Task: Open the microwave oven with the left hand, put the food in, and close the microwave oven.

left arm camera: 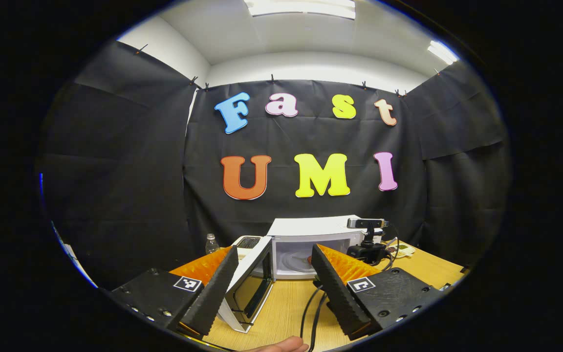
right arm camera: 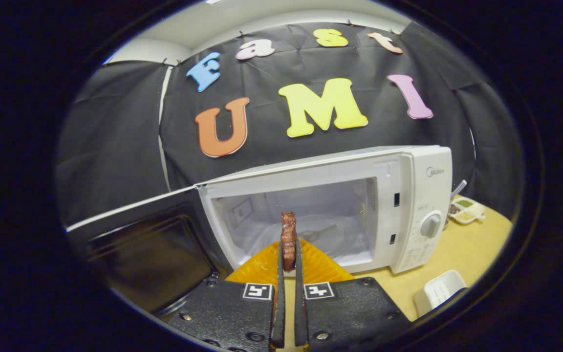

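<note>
The white microwave stands on the wooden table with its door swung wide to the left, showing the pale cavity and glass turntable. My right gripper is shut on a thin reddish-brown slab of food, held upright just in front of the cavity mouth. In the left gripper view my left gripper is open and holds nothing, back from the microwave and its open door.
A small camera on a stand and black cables sit right of the microwave. A bottle stands at the back left. A white tub and a divided dish lie on the table. A hand shows low.
</note>
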`<state>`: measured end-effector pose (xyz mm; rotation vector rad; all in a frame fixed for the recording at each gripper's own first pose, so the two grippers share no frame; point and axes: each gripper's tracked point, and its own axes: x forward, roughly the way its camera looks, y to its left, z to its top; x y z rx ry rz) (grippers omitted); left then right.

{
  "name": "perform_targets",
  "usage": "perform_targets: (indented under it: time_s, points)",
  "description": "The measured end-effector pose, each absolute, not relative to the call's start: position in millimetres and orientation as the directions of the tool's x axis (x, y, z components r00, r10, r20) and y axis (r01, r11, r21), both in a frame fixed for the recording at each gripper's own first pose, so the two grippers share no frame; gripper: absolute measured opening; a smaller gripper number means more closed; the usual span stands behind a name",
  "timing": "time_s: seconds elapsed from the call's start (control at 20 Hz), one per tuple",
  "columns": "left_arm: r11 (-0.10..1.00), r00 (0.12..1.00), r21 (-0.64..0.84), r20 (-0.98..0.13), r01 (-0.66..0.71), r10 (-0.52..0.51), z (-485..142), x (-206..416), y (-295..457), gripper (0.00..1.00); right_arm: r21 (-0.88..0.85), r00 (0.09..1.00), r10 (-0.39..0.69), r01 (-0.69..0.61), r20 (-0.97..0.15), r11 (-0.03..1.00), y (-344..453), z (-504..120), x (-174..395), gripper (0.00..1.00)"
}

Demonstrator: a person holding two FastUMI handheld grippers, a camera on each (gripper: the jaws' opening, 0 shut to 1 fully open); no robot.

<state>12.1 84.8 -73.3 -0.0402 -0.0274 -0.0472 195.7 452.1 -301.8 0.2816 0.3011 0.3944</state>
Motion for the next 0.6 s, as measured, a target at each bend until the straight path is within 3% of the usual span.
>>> perform_targets:
  time_s: [0.25, 0.6]
  points:
    - [1.0, 1.0, 0.004, 0.018, 0.011, -0.011, -80.9, 5.5, 98.2, 0.93, 0.514, 0.939, 0.286, -0.153, -0.19, 0.844, 478.1, -302.5, 246.4, 0.1]
    - [1.0, 1.0, -0.029, 0.001, 0.006, -0.006, -96.8, 6.8, 107.6, 0.92, 0.676, 0.893, 0.238, 0.094, -0.381, 0.731, 501.7, -365.5, 288.2, 0.11]
